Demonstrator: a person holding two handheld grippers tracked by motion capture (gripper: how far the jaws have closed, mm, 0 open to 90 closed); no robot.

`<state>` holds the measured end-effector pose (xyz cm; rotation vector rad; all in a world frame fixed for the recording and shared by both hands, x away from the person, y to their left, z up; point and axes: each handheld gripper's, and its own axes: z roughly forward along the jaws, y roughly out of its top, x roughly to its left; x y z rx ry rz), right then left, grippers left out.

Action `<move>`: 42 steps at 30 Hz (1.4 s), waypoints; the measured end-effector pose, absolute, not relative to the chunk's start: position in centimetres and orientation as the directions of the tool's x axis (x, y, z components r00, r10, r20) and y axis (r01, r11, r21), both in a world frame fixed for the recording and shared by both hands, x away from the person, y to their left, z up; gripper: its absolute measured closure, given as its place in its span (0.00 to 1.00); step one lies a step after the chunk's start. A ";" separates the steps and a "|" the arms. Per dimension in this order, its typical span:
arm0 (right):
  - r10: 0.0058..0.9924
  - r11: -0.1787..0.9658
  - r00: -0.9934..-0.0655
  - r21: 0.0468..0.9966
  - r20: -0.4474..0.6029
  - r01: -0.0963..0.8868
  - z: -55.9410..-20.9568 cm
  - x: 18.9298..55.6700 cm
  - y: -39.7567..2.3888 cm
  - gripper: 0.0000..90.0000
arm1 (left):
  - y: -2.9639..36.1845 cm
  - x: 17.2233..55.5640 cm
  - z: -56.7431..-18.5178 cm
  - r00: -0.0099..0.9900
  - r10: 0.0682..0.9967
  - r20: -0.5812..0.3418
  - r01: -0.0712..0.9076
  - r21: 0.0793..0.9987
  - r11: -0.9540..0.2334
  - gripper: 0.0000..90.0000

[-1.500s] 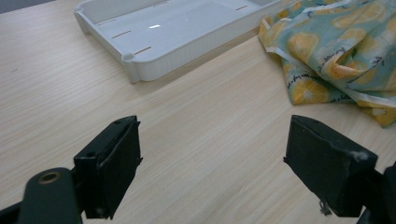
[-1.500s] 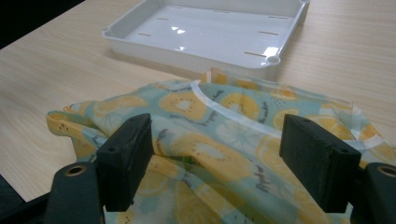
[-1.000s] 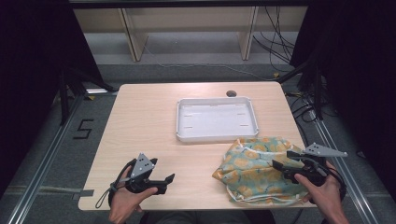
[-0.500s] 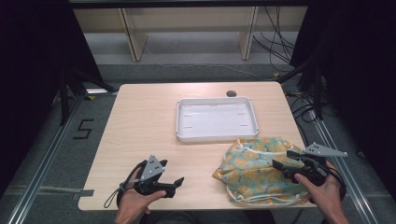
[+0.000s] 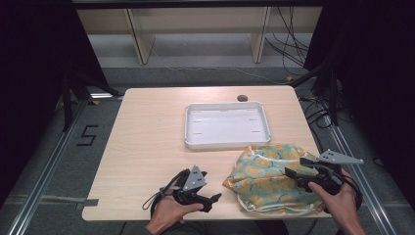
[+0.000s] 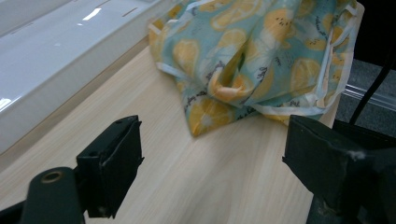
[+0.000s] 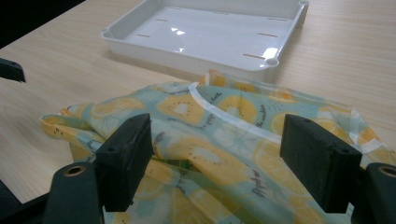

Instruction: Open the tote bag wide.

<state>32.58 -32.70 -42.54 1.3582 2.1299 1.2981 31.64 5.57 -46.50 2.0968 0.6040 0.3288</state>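
The citrus-print cloth point(image 5: 268, 181) lies crumpled on the bench point(image 5: 147, 147), just beside the white tray point(image 5: 226, 125). The left gripper point(image 6: 212, 163) has its jaws spread wide, the cloth just ahead of them. The right gripper point(image 7: 217, 158) hovers over the cloth, jaws spread, fabric between and below them.

L gripper point(image 5: 214, 198) low, jaws wide apart; R gripper point(image 5: 293, 167) likewise agape, both hand-held, pointing inward.
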 end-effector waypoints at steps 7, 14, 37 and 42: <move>0.842 0.154 -0.504 0.808 0.194 0.568 -42.5 32.6 -32.7 0.30 | 2.6 32.7 -47.1 0.868 0.497 -0.017 0.283 0.838 -0.467 0.25; 0.842 0.158 -0.504 0.806 0.193 0.571 -42.6 32.7 -32.7 0.30 | 0.4 33.3 -47.8 0.885 0.465 0.002 0.254 0.836 -0.487 0.30; 0.832 0.163 -0.517 0.802 0.201 0.574 -42.7 32.7 -32.7 0.30 | -0.8 35.6 -47.6 0.909 0.392 0.142 0.126 0.803 -0.582 0.99; 0.833 0.195 -0.532 0.817 0.155 0.543 -42.9 33.0 -33.1 0.30 | 1.1 35.1 -46.9 0.907 0.398 0.140 0.135 0.797 -0.588 0.99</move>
